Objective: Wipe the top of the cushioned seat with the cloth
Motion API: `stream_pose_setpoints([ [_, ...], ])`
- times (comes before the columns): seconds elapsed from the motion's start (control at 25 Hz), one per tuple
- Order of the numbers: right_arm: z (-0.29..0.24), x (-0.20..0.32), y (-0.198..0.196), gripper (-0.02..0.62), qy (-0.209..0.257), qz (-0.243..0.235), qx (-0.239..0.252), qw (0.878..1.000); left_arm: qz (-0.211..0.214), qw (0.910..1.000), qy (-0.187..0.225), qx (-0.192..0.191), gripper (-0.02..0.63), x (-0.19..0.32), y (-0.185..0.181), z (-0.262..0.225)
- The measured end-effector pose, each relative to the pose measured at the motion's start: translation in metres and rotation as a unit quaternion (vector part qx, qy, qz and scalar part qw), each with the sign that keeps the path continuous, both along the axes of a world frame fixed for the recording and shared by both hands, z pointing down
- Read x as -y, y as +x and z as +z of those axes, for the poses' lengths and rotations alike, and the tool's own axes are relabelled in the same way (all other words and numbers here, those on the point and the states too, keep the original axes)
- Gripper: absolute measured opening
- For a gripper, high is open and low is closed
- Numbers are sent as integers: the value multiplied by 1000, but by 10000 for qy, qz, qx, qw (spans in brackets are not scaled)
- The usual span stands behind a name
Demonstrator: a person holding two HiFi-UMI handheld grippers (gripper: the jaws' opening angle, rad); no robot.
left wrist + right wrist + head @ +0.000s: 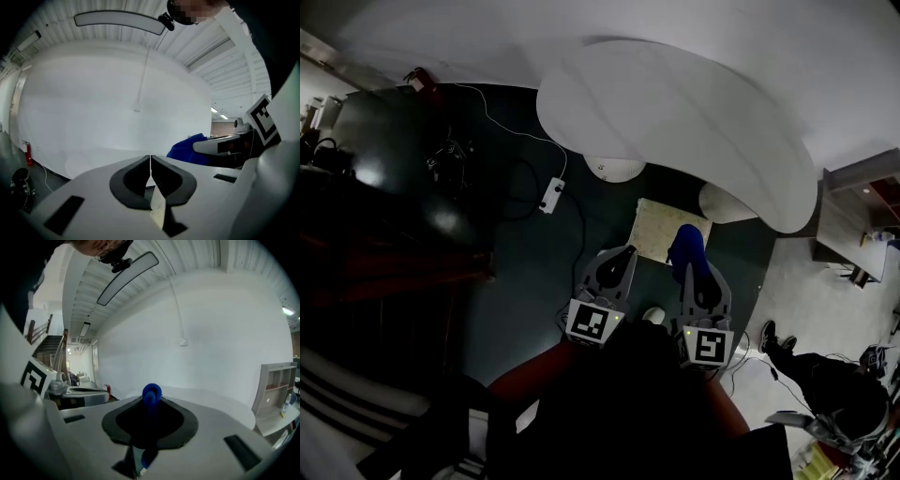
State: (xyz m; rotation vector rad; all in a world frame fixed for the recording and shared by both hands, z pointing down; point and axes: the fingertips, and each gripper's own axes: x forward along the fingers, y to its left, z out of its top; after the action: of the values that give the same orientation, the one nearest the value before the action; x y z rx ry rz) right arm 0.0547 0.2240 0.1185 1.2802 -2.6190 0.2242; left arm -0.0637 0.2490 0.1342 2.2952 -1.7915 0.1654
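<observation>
The cushioned seat [659, 230] is a pale square pad on the dark floor, just ahead of both grippers in the head view. My right gripper [689, 269] is shut on a blue cloth [686, 246] that bunches out past its tips, over the seat's near right corner. In the right gripper view the blue cloth [151, 393] sticks up between the jaws of the right gripper [151, 404]. My left gripper [625, 253] is by the seat's near left edge. In its own view the left gripper [150, 163] is shut with nothing in it, and the blue cloth [187, 149] shows to its right.
A large white curved counter [675, 112] overhangs behind the seat, with a round white base [614, 169] below. A power strip [551, 195] and cable lie at the left, near dark furniture [384, 150]. A shelf unit [853, 216] and a person's legs [811, 366] are at the right.
</observation>
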Motion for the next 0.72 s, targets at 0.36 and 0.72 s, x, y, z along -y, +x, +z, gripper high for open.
stream_pose_setpoints([
  [0.36,33,44,-71,86,-268,252,-471,9982,50,9991,-115,-410,18,57,-90,35],
  [0.72,106,86,-87,86,-1157,429,-291,9919,277,9978,-530,-269,18,90,-97,73],
])
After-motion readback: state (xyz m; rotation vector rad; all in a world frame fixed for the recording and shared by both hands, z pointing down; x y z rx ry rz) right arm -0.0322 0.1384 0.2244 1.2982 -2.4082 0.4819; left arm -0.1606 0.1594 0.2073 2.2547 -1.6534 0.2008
